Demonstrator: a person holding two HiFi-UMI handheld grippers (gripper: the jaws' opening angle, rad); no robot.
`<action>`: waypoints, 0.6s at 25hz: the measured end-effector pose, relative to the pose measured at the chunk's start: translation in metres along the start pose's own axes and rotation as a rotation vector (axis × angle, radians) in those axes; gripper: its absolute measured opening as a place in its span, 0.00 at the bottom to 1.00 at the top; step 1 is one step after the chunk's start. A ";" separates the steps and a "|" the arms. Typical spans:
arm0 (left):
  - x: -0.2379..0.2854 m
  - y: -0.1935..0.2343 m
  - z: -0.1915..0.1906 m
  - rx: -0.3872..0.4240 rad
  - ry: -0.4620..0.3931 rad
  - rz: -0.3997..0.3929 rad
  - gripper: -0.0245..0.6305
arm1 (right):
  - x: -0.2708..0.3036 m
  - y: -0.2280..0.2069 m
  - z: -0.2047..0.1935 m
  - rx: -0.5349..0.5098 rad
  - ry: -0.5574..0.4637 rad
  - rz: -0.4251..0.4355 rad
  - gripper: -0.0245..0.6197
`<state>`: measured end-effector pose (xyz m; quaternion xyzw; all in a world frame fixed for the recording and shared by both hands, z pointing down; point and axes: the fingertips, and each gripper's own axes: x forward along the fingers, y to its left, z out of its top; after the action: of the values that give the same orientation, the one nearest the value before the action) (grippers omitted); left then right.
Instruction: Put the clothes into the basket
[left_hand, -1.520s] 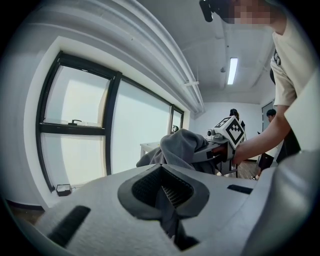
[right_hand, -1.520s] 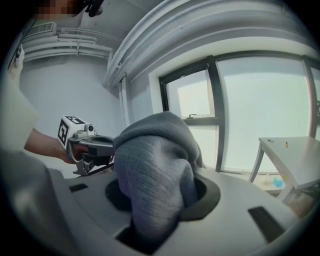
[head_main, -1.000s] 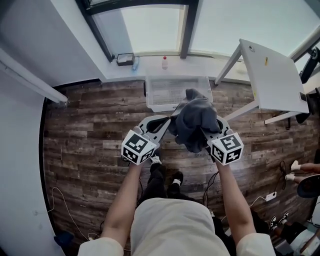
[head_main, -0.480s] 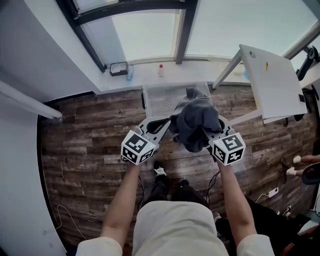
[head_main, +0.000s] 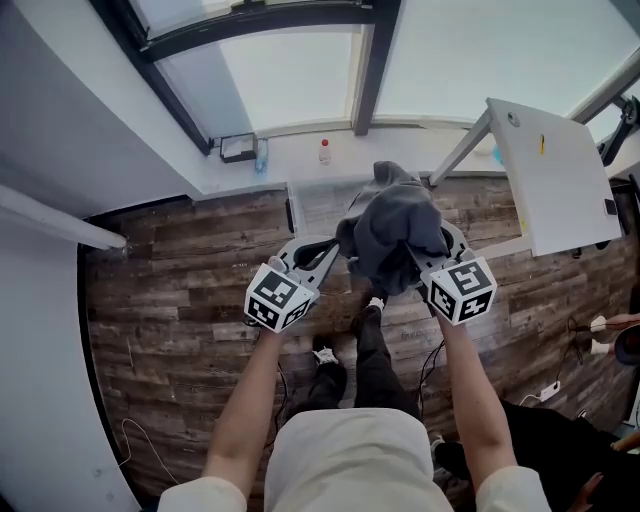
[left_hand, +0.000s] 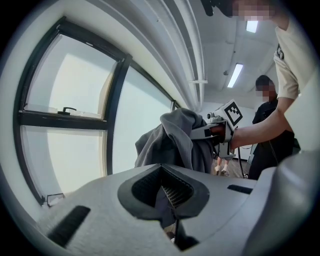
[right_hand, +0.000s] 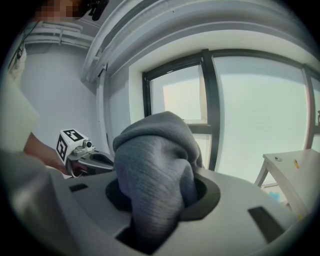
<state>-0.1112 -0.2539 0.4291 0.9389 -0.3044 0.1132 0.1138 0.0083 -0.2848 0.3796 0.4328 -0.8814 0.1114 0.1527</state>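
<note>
Carried garment (head_main: 392, 235) forward, now roughly over basket (head_main: 312, 205). Clamped on it with left gripper (head_main: 338, 250), thin fold, and right gripper (head_main: 422, 262), thick bunch. Lowering and release likely next.

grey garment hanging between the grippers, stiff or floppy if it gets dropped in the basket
Probably floppy: the grey garment droops in folds from the left gripper and right gripper. Likely light, since two pinches carry it. It bunches softly in the right jaws, so it should slump, not roll, in the basket.
</note>
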 end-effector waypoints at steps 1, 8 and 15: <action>0.004 0.006 0.000 -0.004 0.003 0.007 0.06 | 0.007 -0.005 0.000 0.002 0.003 0.005 0.29; 0.046 0.056 0.012 -0.029 0.022 0.057 0.06 | 0.057 -0.055 0.011 0.014 0.008 0.056 0.29; 0.105 0.096 0.035 -0.033 0.022 0.094 0.06 | 0.099 -0.115 0.013 0.018 0.035 0.102 0.29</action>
<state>-0.0806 -0.3964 0.4389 0.9203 -0.3485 0.1238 0.1272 0.0406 -0.4302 0.4111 0.3868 -0.8984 0.1345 0.1583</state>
